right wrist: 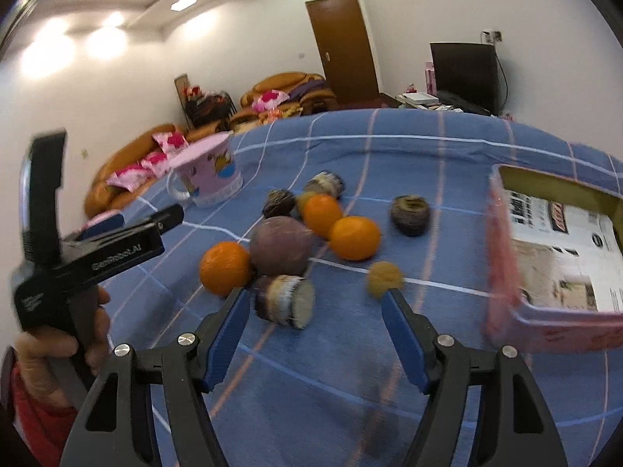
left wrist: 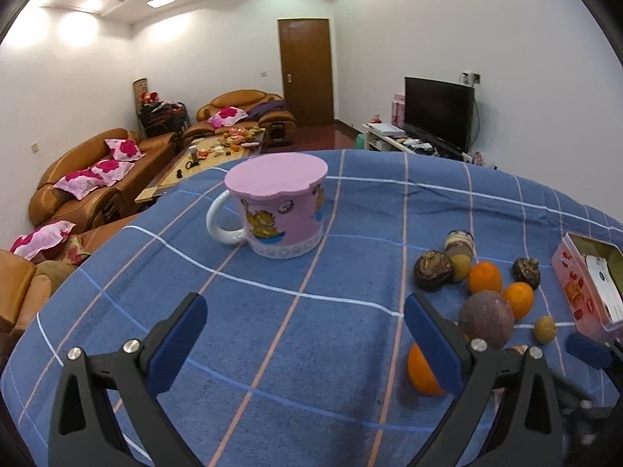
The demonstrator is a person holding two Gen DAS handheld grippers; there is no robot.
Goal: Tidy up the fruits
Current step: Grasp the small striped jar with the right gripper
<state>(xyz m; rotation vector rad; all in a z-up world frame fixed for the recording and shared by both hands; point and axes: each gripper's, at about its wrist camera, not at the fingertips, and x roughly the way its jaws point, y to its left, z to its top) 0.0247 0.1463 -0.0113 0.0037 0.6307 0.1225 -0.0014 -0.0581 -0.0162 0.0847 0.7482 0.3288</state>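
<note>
On the blue checked cloth point(right wrist: 350, 350) lie three oranges point(right wrist: 225, 268), one large purple passion fruit point(right wrist: 281, 246), four dark water chestnuts point(right wrist: 284, 301), and two small tan longans point(right wrist: 384, 278). One pink mug point(left wrist: 282, 210) and one pink tin box point(right wrist: 506, 257) stand nearby.
</note>
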